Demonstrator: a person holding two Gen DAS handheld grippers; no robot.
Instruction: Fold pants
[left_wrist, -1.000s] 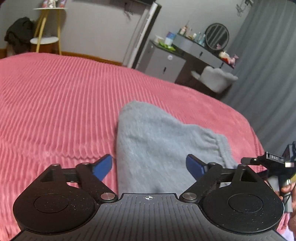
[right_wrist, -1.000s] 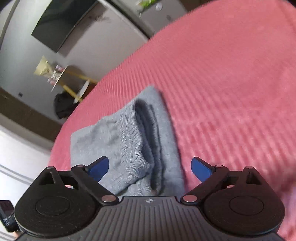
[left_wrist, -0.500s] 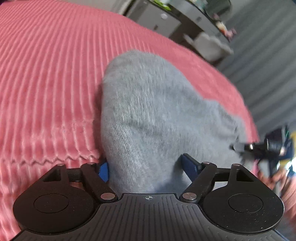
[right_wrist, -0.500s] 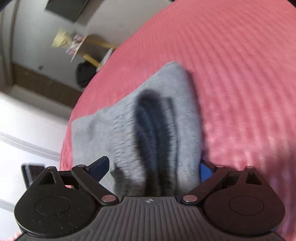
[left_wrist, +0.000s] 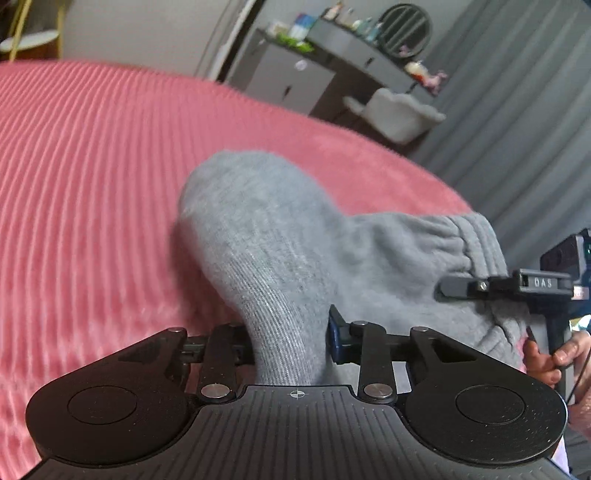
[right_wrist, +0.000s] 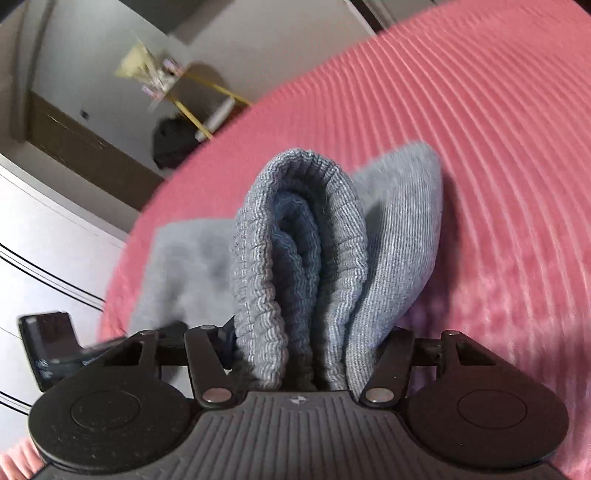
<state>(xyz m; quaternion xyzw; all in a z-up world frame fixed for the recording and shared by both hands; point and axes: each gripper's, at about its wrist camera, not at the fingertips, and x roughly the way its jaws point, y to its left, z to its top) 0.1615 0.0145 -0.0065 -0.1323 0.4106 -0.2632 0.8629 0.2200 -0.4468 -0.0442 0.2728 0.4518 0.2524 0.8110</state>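
Nearest to me in the left wrist view, my left gripper (left_wrist: 291, 339) has just been closing its jaws, and they now pinch a bunched ridge of the grey ribbed-knit pants (left_wrist: 280, 236), the fabric squeezed between the blue pads and rising straight out of them. In the right wrist view my right gripper (right_wrist: 306, 354) has also just been closing its jaws; they stand about half open but are packed with the thick folded stack at the elastic waistband (right_wrist: 295, 236), several layers pressed between the pads, so I read that as a grip too.

The pants lie directly ahead of both sets of jaws on the pink ribbed bedspread (left_wrist: 92, 184), already folded into a compact bundle. Its long axis runs from my left grip across to the right, where the gathered waistband end sits. In the left view my right gripper's black tool and the hand (left_wrist: 554, 354) around its handle show at that right end, touching the cloth. So each hand owns one end, neither nearer the middle.

As I judge it, the coming move depends on both ends rising together, with the span between them kept taut enough that the layers do not slide apart.

Farther off, beyond the bed, stand a grey dresser with a round mirror (left_wrist: 404, 31) and grey curtains (left_wrist: 517, 110).
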